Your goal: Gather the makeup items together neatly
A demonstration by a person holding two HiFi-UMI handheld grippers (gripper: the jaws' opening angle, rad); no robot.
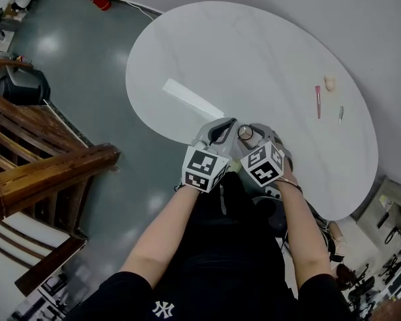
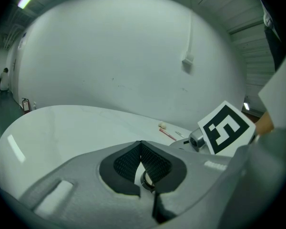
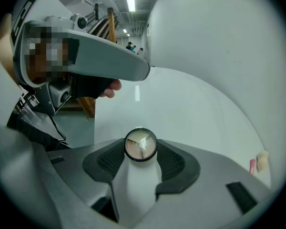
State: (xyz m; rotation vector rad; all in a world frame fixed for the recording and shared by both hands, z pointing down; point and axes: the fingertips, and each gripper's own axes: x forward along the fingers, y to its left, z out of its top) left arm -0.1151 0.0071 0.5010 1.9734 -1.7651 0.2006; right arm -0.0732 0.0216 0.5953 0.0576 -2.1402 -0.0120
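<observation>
Right gripper (image 3: 141, 149) clamps a round black-rimmed compact of beige powder (image 1: 246, 133) at the round white table (image 1: 254, 52)'s six o'clock edge; left gripper (image 2: 141, 146) jaws closed together; slim pink tube (image 1: 317, 101) and beige sponge (image 1: 329, 83) lie at two o'clock.

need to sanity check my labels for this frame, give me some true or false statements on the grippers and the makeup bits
1. The right gripper is closed on a round compact. True.
2. The left gripper has its jaws wide apart. False: its jaw tips meet.
3. The pink tube lies on the floor. False: it lies on the white table, far from both grippers.
4. A beige sponge sits close to the pink tube. True.
5. The compact rests flat on the table beside the sponge. False: it is held at the near edge, apart from the other items.
</observation>
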